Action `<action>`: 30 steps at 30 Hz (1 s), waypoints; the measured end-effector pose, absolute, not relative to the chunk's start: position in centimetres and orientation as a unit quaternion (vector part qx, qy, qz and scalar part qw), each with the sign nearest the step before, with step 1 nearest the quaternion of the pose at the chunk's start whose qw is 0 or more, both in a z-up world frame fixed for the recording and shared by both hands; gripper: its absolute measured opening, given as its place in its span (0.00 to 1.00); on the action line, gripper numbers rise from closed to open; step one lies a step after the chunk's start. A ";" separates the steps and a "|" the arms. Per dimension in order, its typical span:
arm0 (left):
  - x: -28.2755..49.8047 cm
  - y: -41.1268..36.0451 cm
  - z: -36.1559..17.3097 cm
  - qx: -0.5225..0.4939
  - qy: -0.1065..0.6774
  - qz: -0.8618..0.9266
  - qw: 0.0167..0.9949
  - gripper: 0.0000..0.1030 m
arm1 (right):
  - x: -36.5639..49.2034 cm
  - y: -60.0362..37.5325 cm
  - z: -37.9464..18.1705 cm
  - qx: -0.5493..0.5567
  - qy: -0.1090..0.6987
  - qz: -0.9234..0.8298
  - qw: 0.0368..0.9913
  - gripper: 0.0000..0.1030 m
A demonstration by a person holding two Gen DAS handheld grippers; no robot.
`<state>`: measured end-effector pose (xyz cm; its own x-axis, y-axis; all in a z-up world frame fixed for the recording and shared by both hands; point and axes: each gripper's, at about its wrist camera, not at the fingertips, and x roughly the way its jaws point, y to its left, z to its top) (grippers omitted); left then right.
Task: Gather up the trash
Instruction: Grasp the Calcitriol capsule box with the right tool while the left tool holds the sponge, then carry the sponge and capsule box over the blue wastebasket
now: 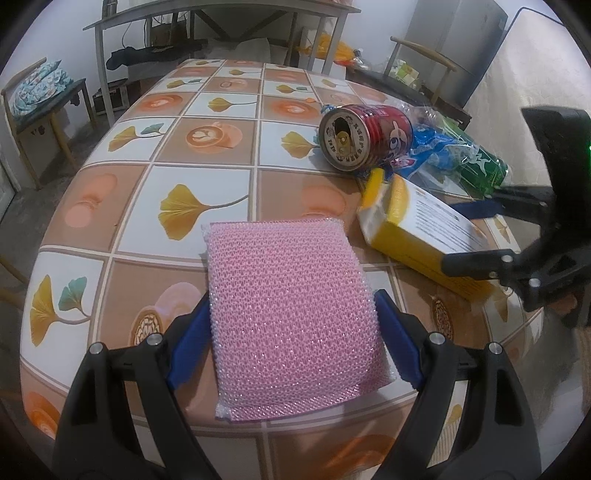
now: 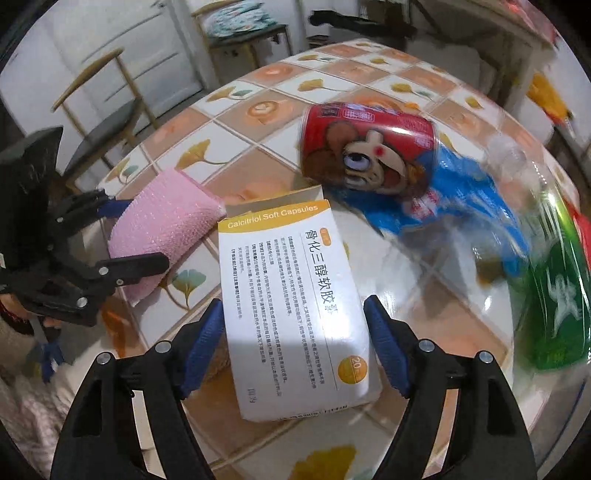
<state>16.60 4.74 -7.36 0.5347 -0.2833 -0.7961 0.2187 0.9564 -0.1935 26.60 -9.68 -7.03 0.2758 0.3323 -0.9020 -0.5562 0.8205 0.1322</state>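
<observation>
My left gripper [image 1: 293, 301] is shut on a pink mesh sponge [image 1: 291, 314], held just above the tiled table [image 1: 155, 206]; it also shows in the right wrist view [image 2: 168, 225]. My right gripper [image 2: 295, 314] is shut on a white and yellow medicine box [image 2: 295, 314], which lies tilted to the right of the sponge in the left wrist view [image 1: 417, 230]. A red can [image 1: 364, 134] lies on its side beyond the box. Blue [image 1: 432, 147] and green [image 1: 480, 166] wrappers lie beside the can.
Chairs stand at the left [image 1: 40, 99] and back right [image 1: 424, 70] of the table. A grey metal desk [image 1: 221, 14] stands behind it. The table edge curves close below both grippers.
</observation>
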 end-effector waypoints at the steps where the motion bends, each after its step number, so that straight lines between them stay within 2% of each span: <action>1: 16.6 4.7 -7.4 -0.035 0.461 -0.143 0.875 0.78 | 25.9 -10.1 -6.9 -0.098 0.537 0.278 0.790 0.72; 7: 16.6 4.5 -7.4 -0.029 0.461 -0.138 0.876 0.78 | 22.8 -10.2 -6.8 -0.096 0.554 0.254 0.787 0.72; 13: 16.5 4.4 -7.4 -0.026 0.461 -0.129 0.878 0.76 | 23.3 -8.7 -8.2 -0.115 0.553 0.238 0.790 0.73; 30: 15.2 3.5 -5.6 -0.016 0.449 -0.117 0.886 0.74 | 19.5 -12.4 -5.5 -0.007 0.515 0.207 0.832 0.71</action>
